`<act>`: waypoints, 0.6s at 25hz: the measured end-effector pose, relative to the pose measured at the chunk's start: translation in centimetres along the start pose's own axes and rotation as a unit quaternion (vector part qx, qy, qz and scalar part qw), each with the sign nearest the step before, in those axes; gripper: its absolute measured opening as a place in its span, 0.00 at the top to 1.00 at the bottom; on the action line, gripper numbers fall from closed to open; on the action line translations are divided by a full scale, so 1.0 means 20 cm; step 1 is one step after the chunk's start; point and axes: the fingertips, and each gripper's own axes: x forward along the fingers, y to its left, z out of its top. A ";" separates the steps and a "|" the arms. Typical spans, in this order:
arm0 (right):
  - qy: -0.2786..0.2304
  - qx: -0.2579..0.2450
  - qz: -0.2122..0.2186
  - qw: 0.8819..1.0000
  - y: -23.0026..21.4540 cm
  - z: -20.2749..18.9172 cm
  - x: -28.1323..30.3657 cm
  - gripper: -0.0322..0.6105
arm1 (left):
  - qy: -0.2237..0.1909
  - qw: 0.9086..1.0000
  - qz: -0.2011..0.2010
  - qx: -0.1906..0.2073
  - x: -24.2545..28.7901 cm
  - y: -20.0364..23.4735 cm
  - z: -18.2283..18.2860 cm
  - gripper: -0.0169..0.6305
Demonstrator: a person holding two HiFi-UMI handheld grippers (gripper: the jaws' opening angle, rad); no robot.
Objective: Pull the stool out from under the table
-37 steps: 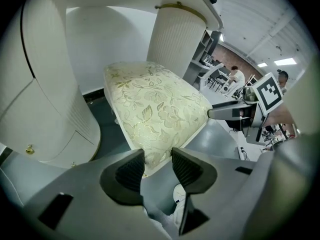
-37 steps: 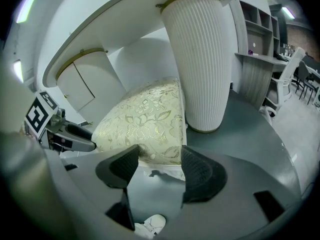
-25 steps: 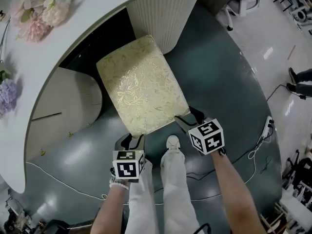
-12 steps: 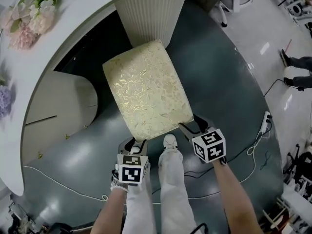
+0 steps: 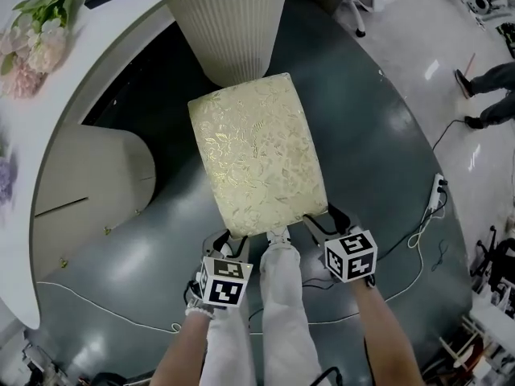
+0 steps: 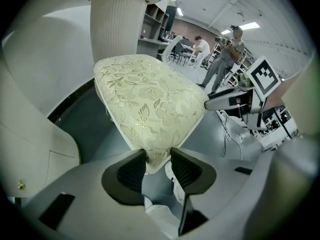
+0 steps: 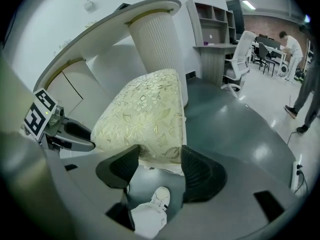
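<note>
The stool (image 5: 257, 155) has a cream floral cushion and stands on the grey floor in front of the curved white table (image 5: 24, 119), its far end near the ribbed pedestal (image 5: 229, 22). My left gripper (image 5: 228, 241) is shut on the cushion's near left corner; in the left gripper view that corner of the stool (image 6: 150, 101) sits pinched between the pads of the left gripper (image 6: 156, 160). My right gripper (image 5: 326, 219) is shut on the near right corner; the right gripper view shows the edge of the stool (image 7: 142, 116) clasped by the jaws of the right gripper (image 7: 159, 161).
A leg and white shoe (image 5: 280, 236) stand between the grippers. A beige cabinet panel (image 5: 88, 183) sits under the table at left. Cables (image 5: 105, 304) and a power strip (image 5: 438, 193) lie on the floor. Flowers (image 5: 36, 39) rest on the table. A person's feet (image 5: 483, 95) show far right.
The stool has slid out from under the table toward the person and turned straighter. Both grippers moved back with it, still holding its near corners.
</note>
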 end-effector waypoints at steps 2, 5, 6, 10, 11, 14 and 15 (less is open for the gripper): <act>-0.001 0.011 -0.007 1.000 -0.01 -0.03 -0.02 0.51 | 0.004 1.000 -0.004 0.010 0.01 -0.02 0.00 0.71; -0.001 0.022 -0.016 1.000 -0.04 -0.07 -0.05 0.51 | 0.011 1.000 -0.011 0.024 0.02 -0.06 0.01 0.71; -0.001 0.025 -0.019 1.000 -0.05 -0.08 -0.07 0.51 | 0.013 0.999 -0.014 0.028 0.02 -0.08 0.00 0.71; 0.002 0.031 -0.027 0.999 -0.11 -0.16 -0.16 0.50 | 0.024 0.999 -0.025 0.041 0.01 -0.21 -0.01 0.71; 0.004 0.031 -0.029 0.999 -0.12 -0.17 -0.18 0.50 | 0.025 0.998 -0.028 0.045 0.01 -0.23 -0.02 0.71; 0.009 0.030 -0.033 0.999 -0.15 -0.19 -0.18 0.50 | 0.030 0.998 -0.033 0.054 0.02 -0.26 -0.03 0.72; 0.011 0.029 -0.034 0.999 -0.15 -0.19 -0.18 0.50 | 0.031 0.997 -0.035 0.057 0.03 -0.26 -0.03 0.72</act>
